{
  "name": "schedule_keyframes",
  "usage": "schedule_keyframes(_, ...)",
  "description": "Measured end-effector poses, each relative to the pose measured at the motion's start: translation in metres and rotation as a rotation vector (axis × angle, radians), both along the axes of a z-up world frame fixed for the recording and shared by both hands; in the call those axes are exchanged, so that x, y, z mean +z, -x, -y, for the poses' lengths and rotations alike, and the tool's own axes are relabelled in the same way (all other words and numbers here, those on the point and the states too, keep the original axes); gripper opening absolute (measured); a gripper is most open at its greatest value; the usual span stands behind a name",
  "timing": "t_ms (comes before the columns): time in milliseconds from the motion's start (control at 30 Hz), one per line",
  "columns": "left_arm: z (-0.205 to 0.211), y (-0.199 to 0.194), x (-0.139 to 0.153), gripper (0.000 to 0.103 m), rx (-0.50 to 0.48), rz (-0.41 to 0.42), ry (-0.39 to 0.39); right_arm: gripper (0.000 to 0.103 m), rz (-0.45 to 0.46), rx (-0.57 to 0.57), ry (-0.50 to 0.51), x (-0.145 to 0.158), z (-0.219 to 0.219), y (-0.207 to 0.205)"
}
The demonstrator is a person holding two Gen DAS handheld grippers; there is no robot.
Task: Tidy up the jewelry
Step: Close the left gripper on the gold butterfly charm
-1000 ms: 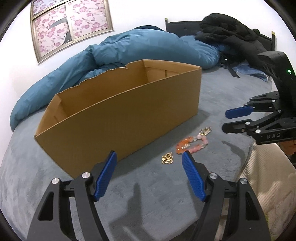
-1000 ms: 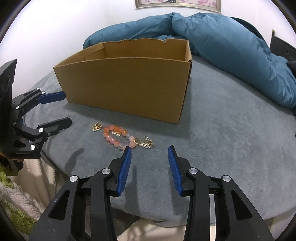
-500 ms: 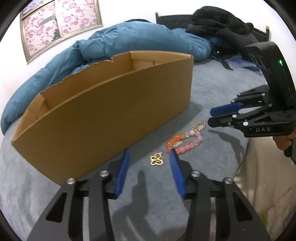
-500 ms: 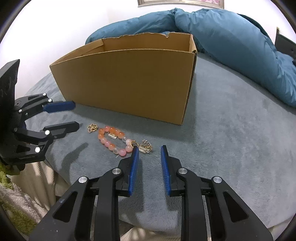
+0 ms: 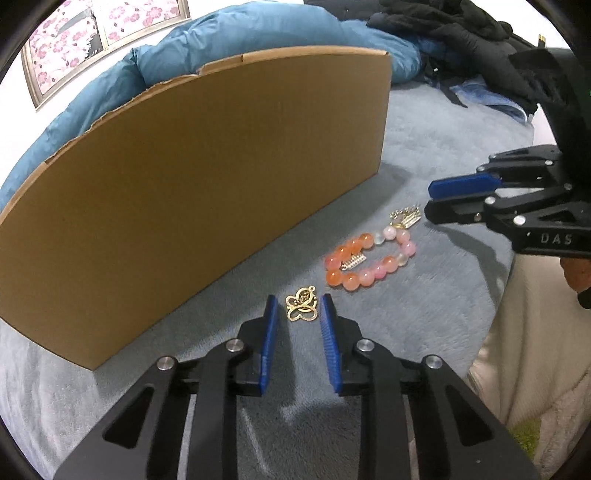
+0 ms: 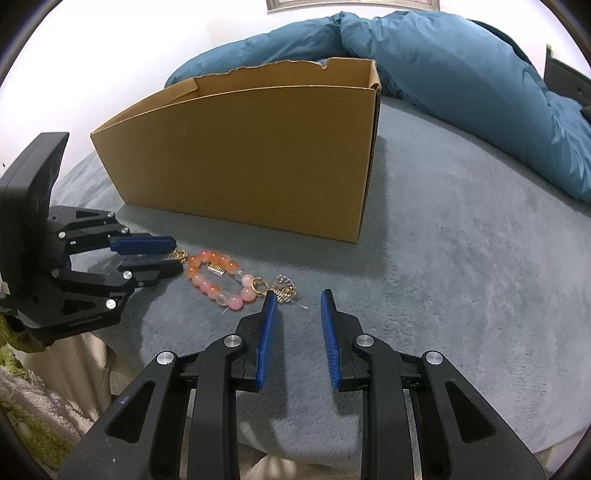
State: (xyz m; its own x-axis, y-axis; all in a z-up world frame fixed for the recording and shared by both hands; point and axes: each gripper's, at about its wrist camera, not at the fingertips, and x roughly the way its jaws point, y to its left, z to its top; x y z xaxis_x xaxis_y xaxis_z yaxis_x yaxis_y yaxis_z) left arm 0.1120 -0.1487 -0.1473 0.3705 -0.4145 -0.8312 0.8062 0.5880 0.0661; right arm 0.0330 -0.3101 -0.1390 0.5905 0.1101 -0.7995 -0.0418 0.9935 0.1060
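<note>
A small gold butterfly pendant [image 5: 302, 308] lies on the grey bedcover between the blue fingertips of my left gripper [image 5: 299, 314]. Its jaws are closing, with a gap still showing on both sides of the pendant. Just beyond lies an orange and pink bead bracelet [image 5: 369, 258] with a gold chain charm [image 5: 404, 216] at its far end. My right gripper [image 6: 297, 299] hangs low over the cover, narrowly open and holding nothing. The chain charm [image 6: 285, 290] lies at its left fingertip. The bracelet [image 6: 218, 277] and my left gripper [image 6: 170, 254] lie to its left.
An open cardboard box [image 5: 184, 166] stands right behind the jewelry, its long wall facing me. A blue duvet [image 6: 461, 74] is heaped behind it and dark clothes [image 5: 461, 29] lie at the back. The bed's edge [image 5: 498, 295] drops off to the right, with pale fabric below.
My left gripper has come down and forward to the butterfly pendant while its jaws narrowed from wide to close around it. The right jaws narrowed a little and edged towards the chain charm.
</note>
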Motion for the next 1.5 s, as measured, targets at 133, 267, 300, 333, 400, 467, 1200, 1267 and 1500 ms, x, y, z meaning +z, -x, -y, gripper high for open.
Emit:
schedule_keyframes(133,0.002,0.0,-0.001,0.016,0.002,-0.002,-0.017,0.023,0.001,-0.001,-0.001,0.0,0.0,-0.001)
schedule_keyframes(267,0.002,-0.001,0.0,0.015,0.002,-0.009,-0.025,0.023,0.01,-0.007,-0.001,0.001,-0.001,0.003)
schedule_keyframes(300,0.002,-0.001,0.0,0.015,0.001,-0.009,-0.027,0.023,0.012,-0.008,-0.001,0.002,-0.002,0.005)
schedule_keyframes(333,0.001,0.0,0.0,0.015,-0.001,-0.008,-0.031,0.023,0.014,-0.01,-0.002,0.003,-0.002,0.005)
schedule_keyframes(400,0.003,-0.001,0.002,0.015,-0.003,-0.01,-0.037,0.023,0.017,-0.012,-0.002,0.004,-0.002,0.008)
schedule_keyframes(467,0.002,-0.003,0.005,0.015,0.004,-0.028,-0.037,0.023,0.019,-0.013,-0.003,0.005,-0.002,0.009)
schedule_keyframes(1200,-0.051,-0.017,0.01,0.015,0.132,0.016,0.018,0.023,0.058,0.248,0.026,0.008,-0.079,-0.017)
schedule_keyframes(1267,-0.053,-0.018,0.009,0.015,0.136,0.02,0.017,0.023,0.048,0.281,0.042,0.004,-0.088,-0.024)
schedule_keyframes(1500,-0.058,-0.02,0.005,0.015,0.143,0.014,0.032,0.023,0.003,0.319,0.084,-0.01,-0.099,-0.039)
